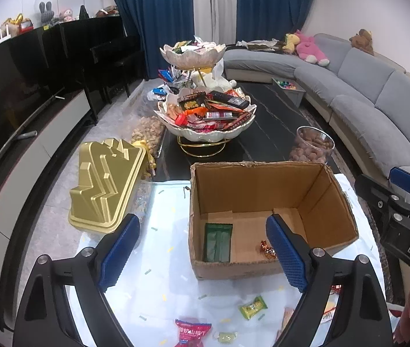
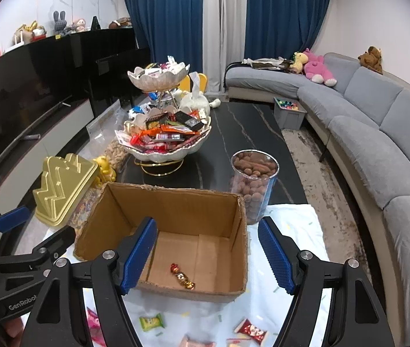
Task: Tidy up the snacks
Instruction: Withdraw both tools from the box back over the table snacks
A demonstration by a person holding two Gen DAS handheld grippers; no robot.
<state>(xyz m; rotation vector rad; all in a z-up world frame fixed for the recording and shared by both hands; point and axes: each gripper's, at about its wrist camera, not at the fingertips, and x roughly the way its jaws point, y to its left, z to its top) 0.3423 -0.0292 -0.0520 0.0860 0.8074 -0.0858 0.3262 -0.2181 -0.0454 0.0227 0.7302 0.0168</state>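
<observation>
An open cardboard box (image 1: 329, 202) (image 2: 112, 219) stands on the white cloth. Inside lie a green packet (image 1: 218, 241) and a red-gold wrapped candy (image 1: 266, 249) (image 2: 182, 276). My left gripper (image 1: 203, 253) is open and empty, held above the box's near left corner. My right gripper (image 2: 207, 256) is open and empty, above the box's near right side. Loose snacks lie on the cloth in front: a green-yellow candy (image 1: 252, 306) (image 2: 151, 321), a red packet (image 1: 191, 331), a red wrapped snack (image 2: 251, 330).
A two-tier white dish (image 1: 205, 134) (image 2: 164, 154) heaped with snacks stands on the dark table behind the box. A clear jar of brown nuts (image 2: 252, 185) (image 1: 313, 146) is to the box's right. A gold lidded container (image 1: 103, 190) (image 2: 60, 190) is to its left. A grey sofa (image 2: 378, 133) runs along the right.
</observation>
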